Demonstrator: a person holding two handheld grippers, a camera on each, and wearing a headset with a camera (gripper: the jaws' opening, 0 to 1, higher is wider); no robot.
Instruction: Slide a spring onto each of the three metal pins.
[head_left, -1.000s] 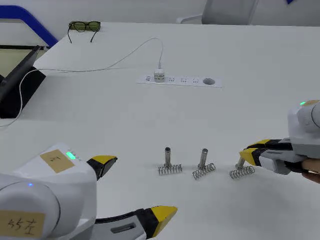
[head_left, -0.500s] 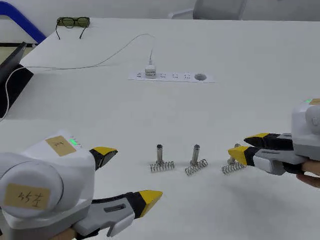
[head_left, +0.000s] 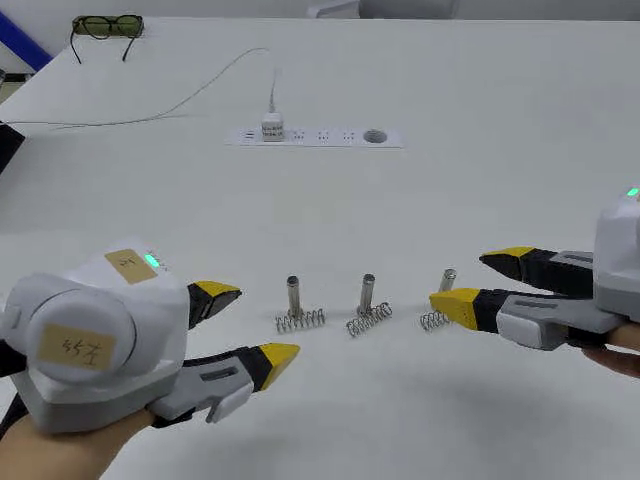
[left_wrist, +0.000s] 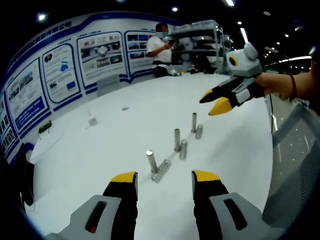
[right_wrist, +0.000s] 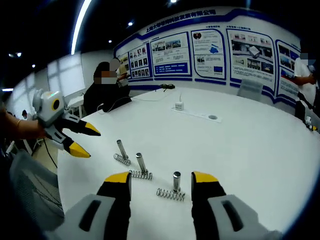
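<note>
Three upright metal pins stand in a row on the white table: left pin (head_left: 294, 293), middle pin (head_left: 367, 292), right pin (head_left: 448, 280). A loose spring lies at each foot: left spring (head_left: 300, 321), middle spring (head_left: 368, 319), right spring (head_left: 433, 320). My right gripper (head_left: 468, 280) is open, its yellow tips on either side of the right pin (right_wrist: 176, 181) and its spring (right_wrist: 170, 194). My left gripper (head_left: 255, 322) is open and holds nothing, a short way left of the left pin (left_wrist: 151, 161) and the left spring (left_wrist: 161, 170).
A white power strip (head_left: 315, 137) with a plug (head_left: 271, 128) and a cable lies farther back. Green glasses (head_left: 105, 25) rest at the far left corner. People stand by poster walls beyond the table in both gripper views.
The right gripper has moved left to the right pin and its jaws stand wider apart. The left gripper has come up closer to the left pin. The head camera has shifted.
</note>
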